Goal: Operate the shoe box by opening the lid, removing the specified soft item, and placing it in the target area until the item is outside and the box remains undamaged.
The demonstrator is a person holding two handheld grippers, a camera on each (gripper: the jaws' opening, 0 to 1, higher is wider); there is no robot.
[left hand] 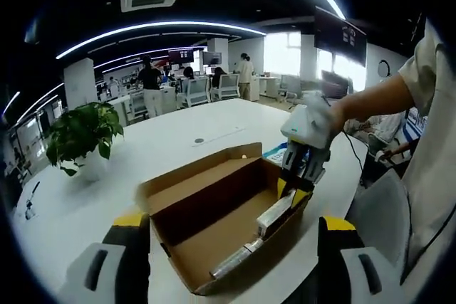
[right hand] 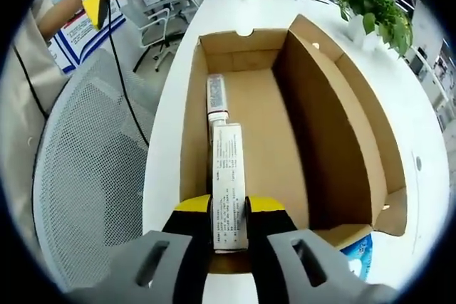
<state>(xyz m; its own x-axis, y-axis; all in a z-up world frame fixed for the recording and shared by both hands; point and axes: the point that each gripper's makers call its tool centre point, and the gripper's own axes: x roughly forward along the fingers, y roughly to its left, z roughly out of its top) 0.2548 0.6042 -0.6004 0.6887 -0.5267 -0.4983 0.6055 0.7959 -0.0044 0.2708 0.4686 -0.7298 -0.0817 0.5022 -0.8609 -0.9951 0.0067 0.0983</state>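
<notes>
An open brown cardboard shoe box (left hand: 214, 204) (right hand: 313, 126) lies on the white table (left hand: 178, 140) with its lid folded back. Inside along one wall lie a white printed carton (right hand: 229, 183) (left hand: 274, 215) and a tube (right hand: 216, 96) (left hand: 235, 261) end to end. My right gripper (right hand: 229, 226) reaches down into the box and is shut on the near end of the white carton; in the left gripper view it (left hand: 296, 194) comes in from the right, held by a hand. My left gripper (left hand: 231, 236) stands open in front of the box, its yellow-tipped jaws wide apart.
A potted green plant (left hand: 82, 137) (right hand: 374, 1) stands on the table beyond the box. A blue-and-white pack (right hand: 356, 254) lies by the box's corner. A grey mesh chair (right hand: 92, 176) sits beside the table edge. People and desks fill the office behind.
</notes>
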